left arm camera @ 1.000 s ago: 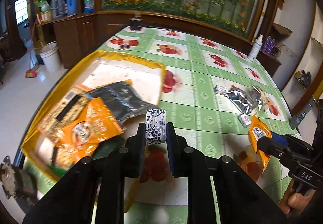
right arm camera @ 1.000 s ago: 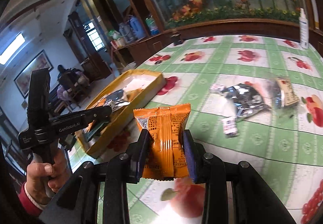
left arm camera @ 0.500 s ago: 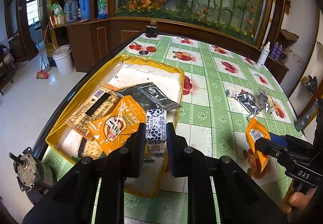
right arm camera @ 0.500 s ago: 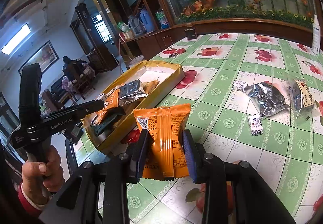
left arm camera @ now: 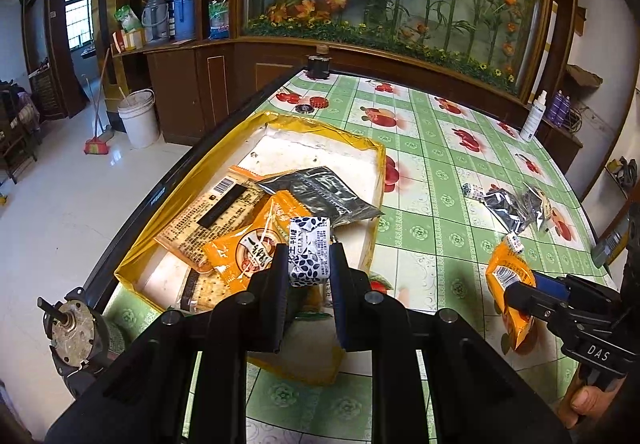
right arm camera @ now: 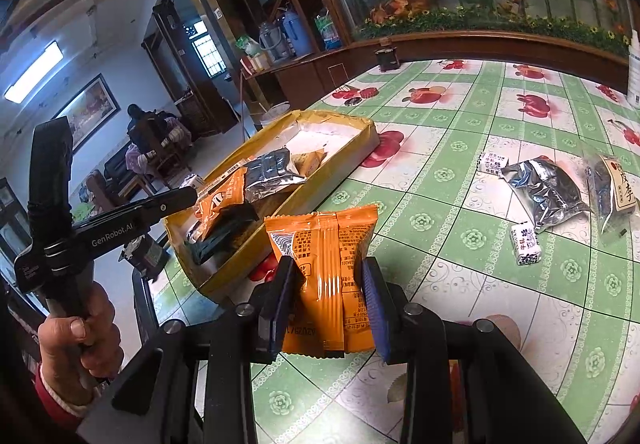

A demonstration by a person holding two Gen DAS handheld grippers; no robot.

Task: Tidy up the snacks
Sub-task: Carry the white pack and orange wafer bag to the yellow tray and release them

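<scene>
My left gripper [left arm camera: 309,258] is shut on a small white-and-blue candy packet [left arm camera: 309,250] and holds it above the near end of the yellow box [left arm camera: 372,164]. The box holds an orange snack bag [left arm camera: 244,248], a black foil bag [left arm camera: 320,192] and a cracker pack [left arm camera: 208,220]. My right gripper [right arm camera: 329,276] is shut on an orange snack bag [right arm camera: 326,264], held upright above the table to the right of the box [right arm camera: 360,140]. It also shows in the left wrist view [left arm camera: 510,284].
On the green fruit-pattern tablecloth [right arm camera: 460,180] lie a silver foil bag [right arm camera: 544,192], a clear plum packet [right arm camera: 614,192] and two small candy packets [right arm camera: 525,244], [right arm camera: 493,162]. A white spray bottle [left arm camera: 534,116] stands at the far right edge. The table's left edge runs beside the box.
Both grippers rose and drew back toward the near side; my left gripper carried the candy packet leftward over the yellow box. The right gripper still holds the orange bag.
</scene>
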